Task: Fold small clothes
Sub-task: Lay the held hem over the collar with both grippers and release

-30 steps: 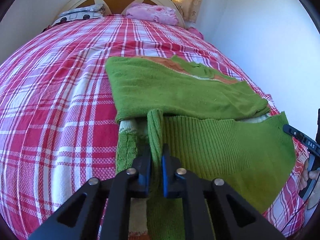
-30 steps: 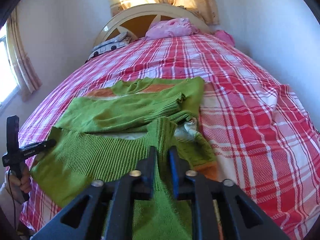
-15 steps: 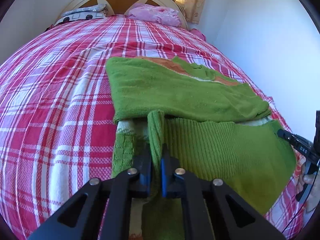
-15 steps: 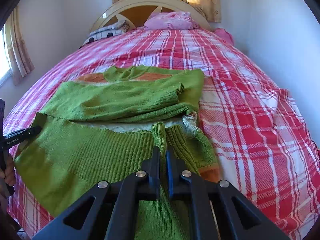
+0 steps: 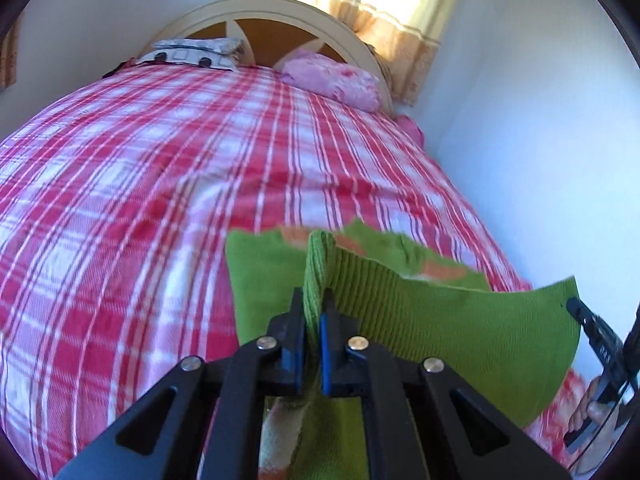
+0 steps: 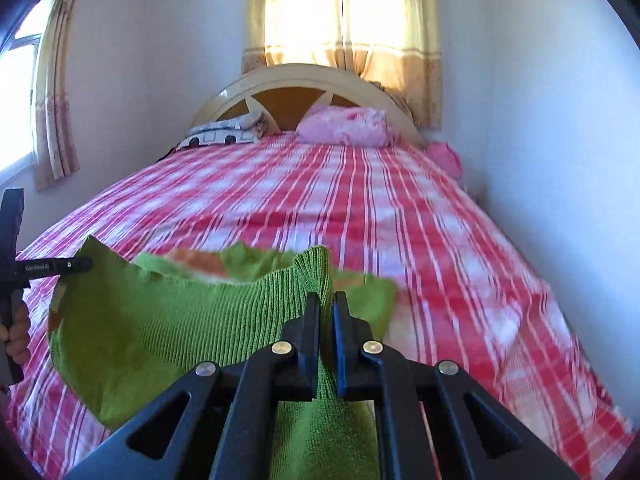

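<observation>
A small green knit sweater [image 5: 440, 320] with orange trim lies on the red plaid bed [image 5: 160, 200]. My left gripper [image 5: 312, 304] is shut on the ribbed hem at its left corner. My right gripper [image 6: 326, 304] is shut on the ribbed hem [image 6: 312, 272] at its right corner. Both hold the hem lifted above the bed, stretched between them, so it hangs over the rest of the sweater [image 6: 240, 258], which lies flat beyond. Each gripper shows at the edge of the other's view, the right one [image 5: 596, 340] and the left one [image 6: 48, 266].
A cream and brown headboard [image 6: 304, 92] stands at the far end with a pink pillow [image 6: 344, 126] and a patterned pillow [image 6: 224, 130]. A white wall [image 6: 540, 120] runs along the bed's right side. A curtained window [image 6: 344, 16] is behind the headboard.
Both grippers have risen and moved forward toward the headboard with the hem, lifting the lower part of the sweater off the bed and over its upper part.
</observation>
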### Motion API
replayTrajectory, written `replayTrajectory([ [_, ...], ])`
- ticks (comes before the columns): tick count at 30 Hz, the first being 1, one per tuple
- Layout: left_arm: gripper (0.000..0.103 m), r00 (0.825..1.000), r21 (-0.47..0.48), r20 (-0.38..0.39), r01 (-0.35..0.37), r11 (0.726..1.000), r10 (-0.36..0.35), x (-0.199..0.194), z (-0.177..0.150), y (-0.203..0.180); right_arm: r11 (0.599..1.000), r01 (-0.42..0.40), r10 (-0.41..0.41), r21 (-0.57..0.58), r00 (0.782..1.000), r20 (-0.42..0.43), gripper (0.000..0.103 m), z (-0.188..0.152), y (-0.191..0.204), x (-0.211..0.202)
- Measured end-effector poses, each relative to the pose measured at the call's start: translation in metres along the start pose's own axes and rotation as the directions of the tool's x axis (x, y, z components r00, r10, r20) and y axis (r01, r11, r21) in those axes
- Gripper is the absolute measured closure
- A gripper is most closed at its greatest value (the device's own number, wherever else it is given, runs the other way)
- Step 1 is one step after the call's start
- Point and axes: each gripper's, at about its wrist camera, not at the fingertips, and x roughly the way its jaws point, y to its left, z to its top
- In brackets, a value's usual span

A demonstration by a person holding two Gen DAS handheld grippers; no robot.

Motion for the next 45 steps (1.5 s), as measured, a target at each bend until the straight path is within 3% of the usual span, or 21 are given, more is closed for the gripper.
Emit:
replayTrajectory([
  [6, 0.099, 0.995, -0.030, 0.060, -0.082, 0.996, 0.084, 0.037, 0.051, 0.012, 0.998, 0.060, -0.060, -0.019, 0.998, 0.030, 0.098, 0.045, -0.010, 0.060],
  [10, 0.099, 0.988, -0.041, 0.051, -0.147, 0.988, 0.149, 0.083, 0.058, 0.025, 0.995, 0.103, -0.103, 0.003, 0.994, 0.022, 0.098, 0.045, -0.017, 0.118],
  [12, 0.099, 0.985, -0.015, 0.000, -0.175, 0.985, 0.175, 0.108, 0.048, 0.028, 0.992, 0.125, -0.125, 0.000, 0.992, -0.029, 0.098, 0.031, -0.018, 0.154],
  [17, 0.098, 0.980, 0.038, -0.136, -0.140, 0.989, 0.144, 0.131, 0.022, 0.037, 0.993, 0.121, -0.115, 0.010, 0.963, -0.246, 0.097, -0.004, -0.026, 0.214],
  [20, 0.090, 0.985, 0.028, -0.158, -0.061, 0.998, 0.065, 0.118, 0.021, 0.043, 0.991, 0.134, -0.124, 0.021, 0.959, -0.255, 0.086, -0.004, -0.030, 0.213],
  [22, 0.077, 0.983, 0.057, -0.180, -0.027, 0.998, 0.037, 0.115, 0.018, 0.039, 0.991, 0.130, -0.117, 0.034, 0.960, -0.255, 0.075, -0.007, -0.033, 0.213],
  [24, 0.066, 0.979, 0.091, -0.203, -0.005, 0.996, 0.023, 0.115, 0.016, 0.034, 0.990, 0.128, -0.109, 0.056, 0.961, -0.254, 0.074, -0.010, -0.036, 0.213],
  [26, 0.063, 0.980, 0.113, -0.200, 0.010, 0.994, 0.013, 0.112, 0.013, 0.029, 0.989, 0.110, -0.086, 0.095, 0.971, -0.221, 0.074, -0.011, -0.044, 0.207],
  [30, 0.041, 0.982, 0.127, -0.191, 0.029, 0.991, -0.005, 0.110, 0.014, 0.024, 0.985, 0.097, -0.074, 0.146, 0.985, -0.158, 0.074, -0.011, -0.049, 0.195],
  [32, 0.042, 0.976, 0.129, -0.219, 0.042, 0.991, -0.012, 0.120, 0.014, 0.021, 0.984, 0.099, -0.074, 0.150, 0.984, -0.160, 0.074, -0.010, -0.049, 0.196],
  [34, 0.067, 0.973, 0.166, -0.227, -0.013, 0.986, 0.051, 0.131, 0.013, 0.018, 0.984, 0.095, -0.073, 0.151, 0.986, -0.147, 0.074, -0.010, -0.048, 0.194],
  [35, 0.073, 0.970, 0.176, -0.229, -0.042, 0.983, 0.083, 0.136, 0.012, 0.018, 0.984, 0.093, -0.073, 0.154, 0.988, -0.135, 0.074, -0.010, -0.049, 0.192],
  [37, 0.091, 0.970, 0.146, -0.231, -0.045, 0.988, 0.078, 0.140, 0.010, 0.021, 0.982, 0.088, -0.071, 0.169, 0.992, -0.102, 0.074, -0.010, -0.051, 0.185],
  [41, 0.094, 0.983, 0.173, -0.176, -0.027, 0.985, 0.058, 0.126, 0.016, 0.010, 0.972, 0.081, -0.069, 0.222, 0.996, -0.063, 0.074, -0.011, -0.061, 0.177],
  [45, 0.094, 0.995, 0.131, -0.100, -0.016, 0.991, 0.029, 0.113, 0.038, 0.008, 0.964, 0.056, -0.055, 0.258, 0.998, -0.010, 0.074, -0.012, -0.068, 0.167],
])
